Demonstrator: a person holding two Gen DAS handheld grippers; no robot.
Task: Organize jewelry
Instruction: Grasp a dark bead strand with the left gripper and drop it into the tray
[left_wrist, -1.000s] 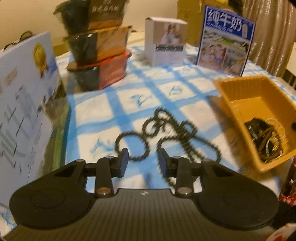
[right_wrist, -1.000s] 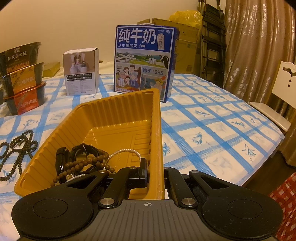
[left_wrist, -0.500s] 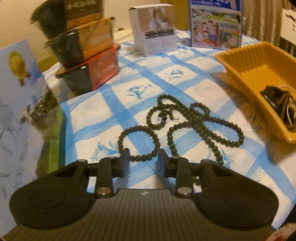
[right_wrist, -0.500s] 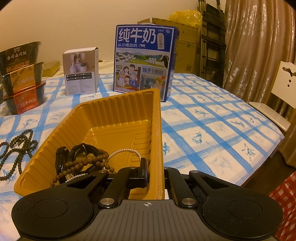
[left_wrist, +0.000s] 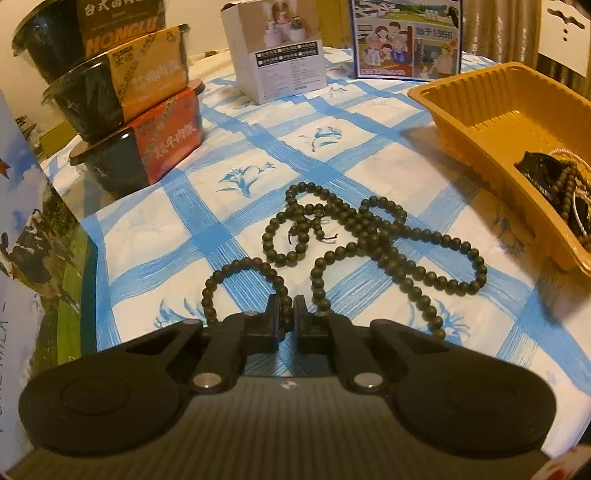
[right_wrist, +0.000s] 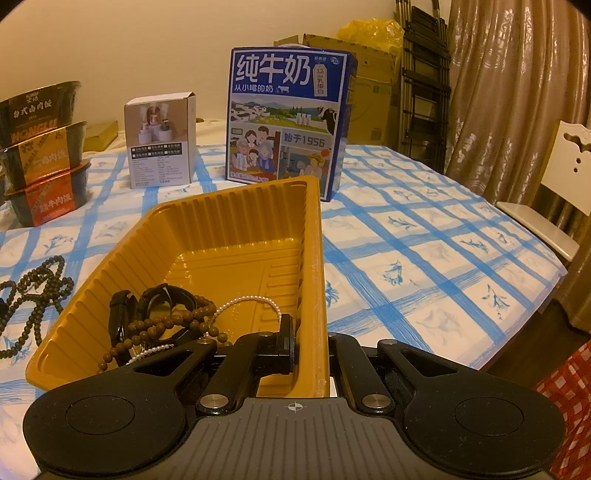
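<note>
On the blue-checked tablecloth (left_wrist: 332, 155), left wrist view: left gripper (left_wrist: 287, 314) pinched on the near loop of the dark bead necklace (left_wrist: 369, 240), rest coiled ahead | right wrist view: right gripper (right_wrist: 308, 341) clamped on the yellow tray (right_wrist: 236, 221) wall, one finger inside by the pearl strand (right_wrist: 251, 301).

Both wrist views look low across the table, sharing the yellow tray (left_wrist: 476, 107) and milk carton (right_wrist: 288, 118).

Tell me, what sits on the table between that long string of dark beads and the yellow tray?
Nothing but tablecloth: in the left wrist view, only bare blue-checked cloth separates the dark bead string from the yellow tray.
</note>
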